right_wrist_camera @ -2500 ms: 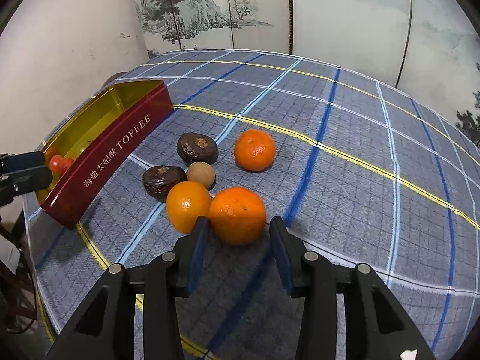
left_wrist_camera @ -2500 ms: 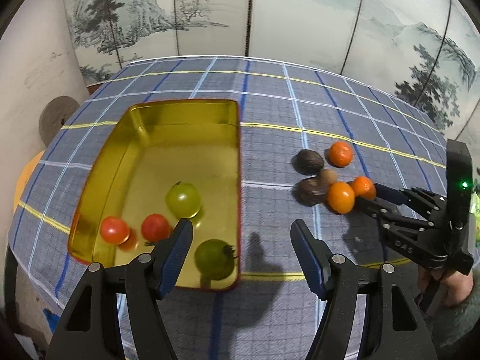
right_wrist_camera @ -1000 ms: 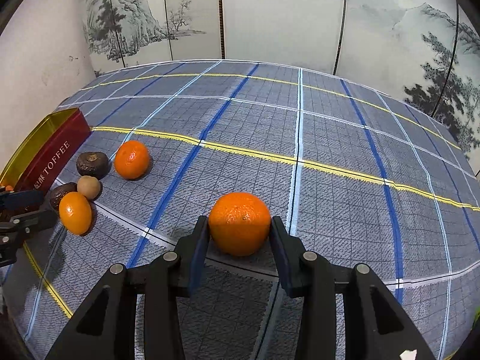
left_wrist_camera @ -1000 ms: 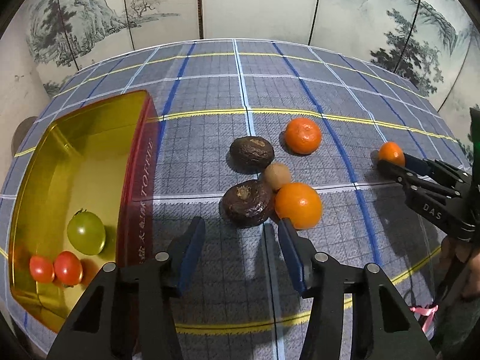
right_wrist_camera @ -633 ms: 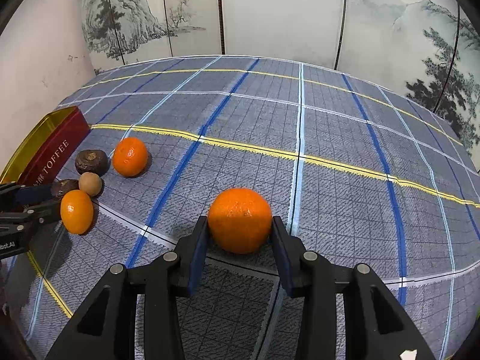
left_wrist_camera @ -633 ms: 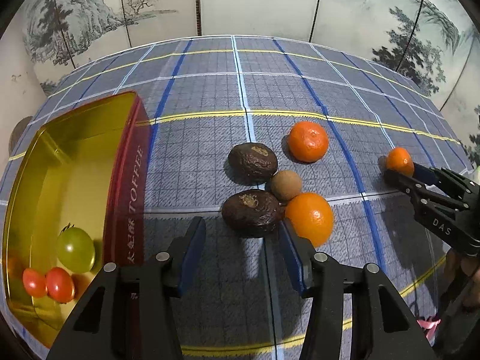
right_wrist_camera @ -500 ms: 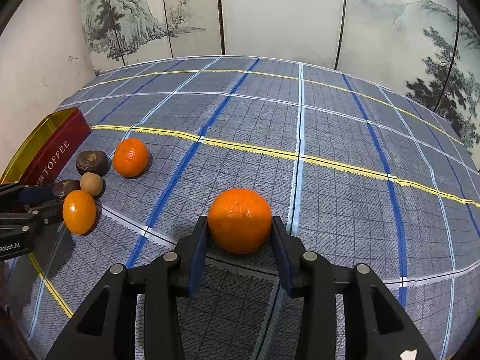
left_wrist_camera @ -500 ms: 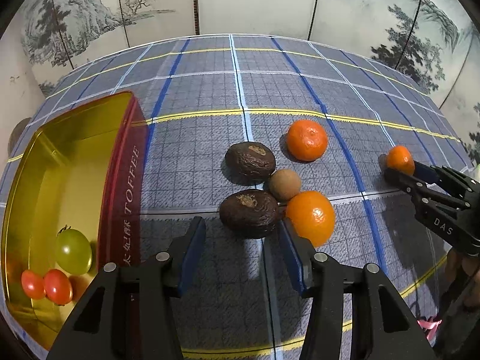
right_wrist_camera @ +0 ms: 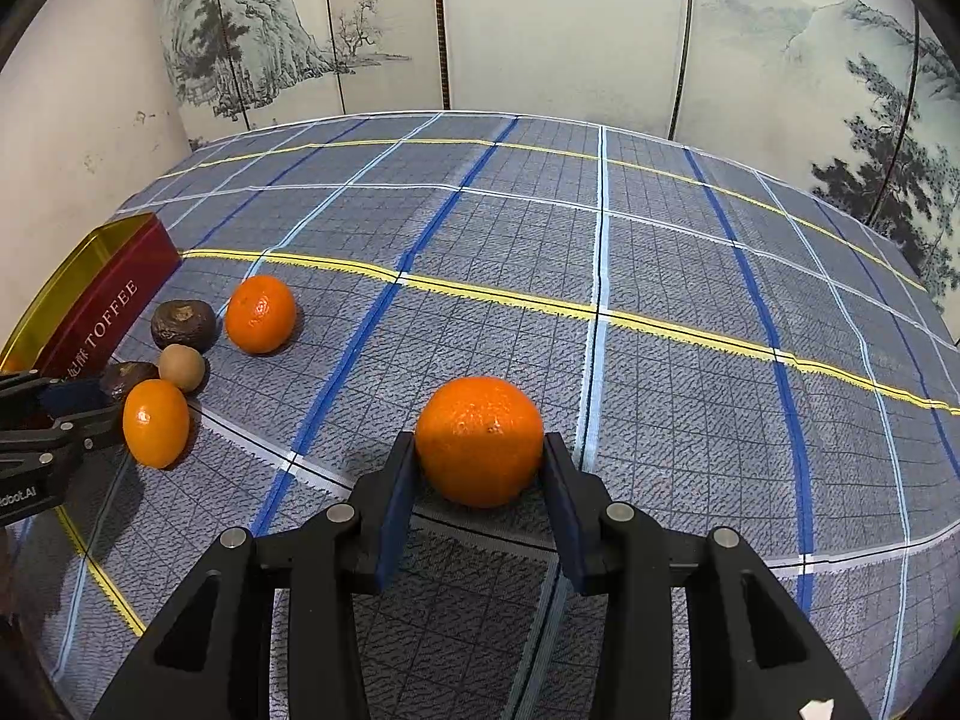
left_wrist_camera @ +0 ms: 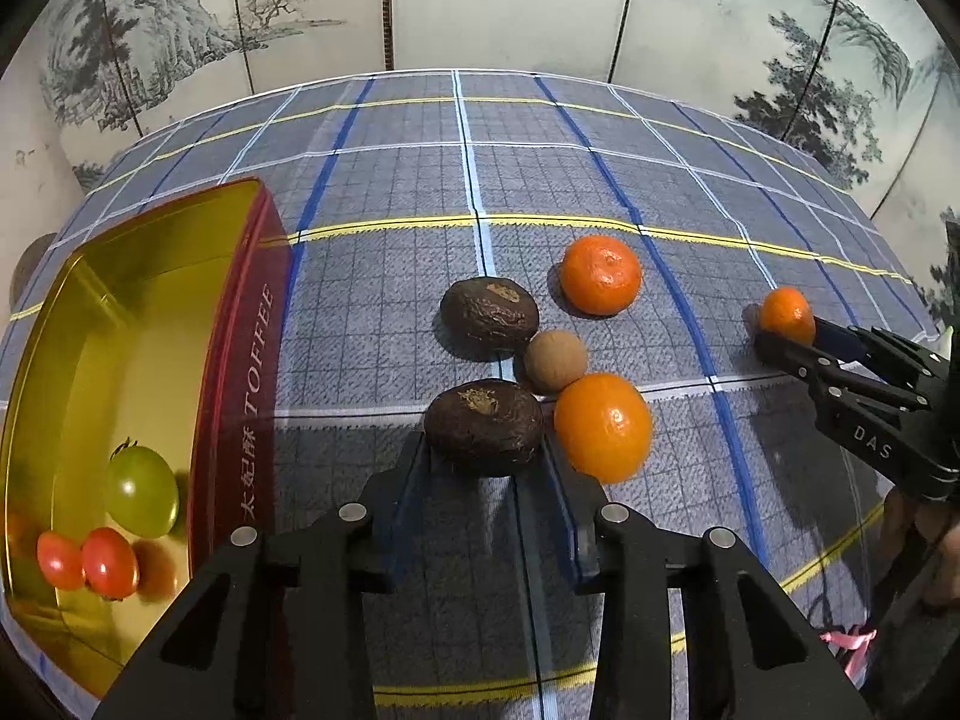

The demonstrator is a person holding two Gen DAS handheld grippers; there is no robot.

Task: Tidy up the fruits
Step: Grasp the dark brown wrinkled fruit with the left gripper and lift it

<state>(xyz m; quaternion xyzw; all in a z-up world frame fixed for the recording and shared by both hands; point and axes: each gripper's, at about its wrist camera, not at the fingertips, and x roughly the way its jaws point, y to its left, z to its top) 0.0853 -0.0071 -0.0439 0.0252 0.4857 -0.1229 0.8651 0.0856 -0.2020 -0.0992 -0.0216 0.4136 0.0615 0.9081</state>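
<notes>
Right gripper [right_wrist_camera: 480, 456], jaws clamped on a round orange mandarin [right_wrist_camera: 479, 440] low over the plaid-clothed bench [right_wrist_camera: 660, 276]. Left gripper [left_wrist_camera: 483, 450], jaws open on either side of a dark wrinkled fruit [left_wrist_camera: 483, 426]. In the left wrist view, a second orange mandarin [left_wrist_camera: 603, 427] lies at its 3 o'clock, a small tan fruit [left_wrist_camera: 555, 360] at 1 o'clock, and the gold toffee tin [left_wrist_camera: 240, 324] at 9 o'clock holding a green tomato [left_wrist_camera: 142, 491].

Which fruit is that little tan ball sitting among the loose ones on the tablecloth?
Start at the gold toffee tin and look right to the cluster on the checked tablecloth. In its middle sits the tan round fruit, perhaps a longan. It is the smallest and palest, between two wrinkled dark fruits and two oranges.
</notes>
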